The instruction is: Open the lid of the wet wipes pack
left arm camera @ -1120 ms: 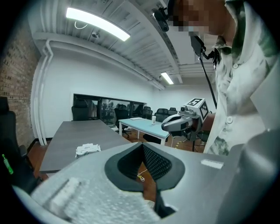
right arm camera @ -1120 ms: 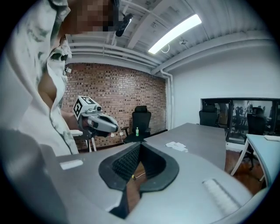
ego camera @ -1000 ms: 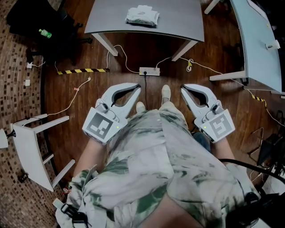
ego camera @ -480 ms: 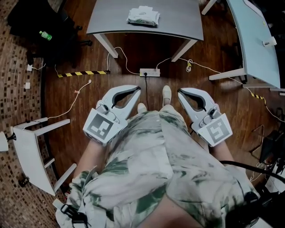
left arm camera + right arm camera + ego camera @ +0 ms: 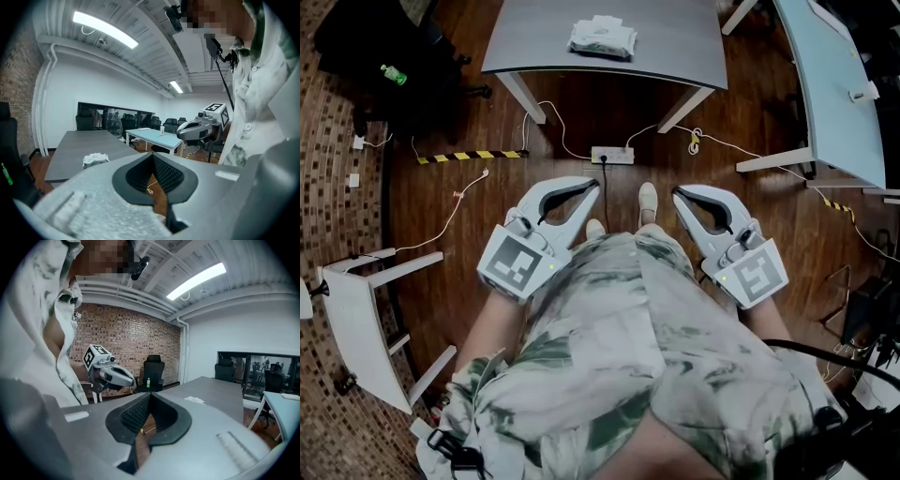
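At the lower left, the left tool (image 5: 592, 190) hangs beside the person's hip, its jaws pressed together on nothing. The wet wipes pack (image 5: 602, 36) lies on the grey table (image 5: 675, 56) at the upper middle, well apart from both tools. Its lid is too small to judge, so the scene fits a closed lid or a lifted one. If it is closed, one tool should steady the soft pack while the other lifts the flap. At the lower right, the right tool (image 5: 677, 195) is also closed and empty. No print is readable, only square markers (image 5: 518, 264).
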### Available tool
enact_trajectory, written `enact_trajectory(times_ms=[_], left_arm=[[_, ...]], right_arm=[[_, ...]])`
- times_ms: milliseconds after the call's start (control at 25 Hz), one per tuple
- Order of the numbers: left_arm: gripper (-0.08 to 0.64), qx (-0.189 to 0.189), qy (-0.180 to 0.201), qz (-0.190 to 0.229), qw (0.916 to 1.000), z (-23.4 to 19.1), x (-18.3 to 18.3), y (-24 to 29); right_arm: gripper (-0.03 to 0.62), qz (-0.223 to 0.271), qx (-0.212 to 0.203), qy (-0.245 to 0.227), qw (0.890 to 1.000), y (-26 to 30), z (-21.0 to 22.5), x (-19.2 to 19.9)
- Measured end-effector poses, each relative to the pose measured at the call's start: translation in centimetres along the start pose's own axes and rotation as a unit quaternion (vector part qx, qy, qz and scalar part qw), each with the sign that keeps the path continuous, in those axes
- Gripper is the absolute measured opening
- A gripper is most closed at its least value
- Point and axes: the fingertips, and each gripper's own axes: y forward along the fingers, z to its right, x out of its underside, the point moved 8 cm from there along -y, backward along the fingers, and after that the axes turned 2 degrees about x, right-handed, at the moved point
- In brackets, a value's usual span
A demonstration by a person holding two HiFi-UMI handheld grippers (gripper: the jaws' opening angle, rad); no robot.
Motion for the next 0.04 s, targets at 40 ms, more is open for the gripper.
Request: enact_trajectory(times_ms=[40], left_arm=[[0.003, -0.001, -0.001, 0.003, 1.0000, -0.07, 0.02, -0.06]], right_arm=[[0.006, 0.000, 0.000, -0.001, 1.000, 0.06, 0.01, -0.09]])
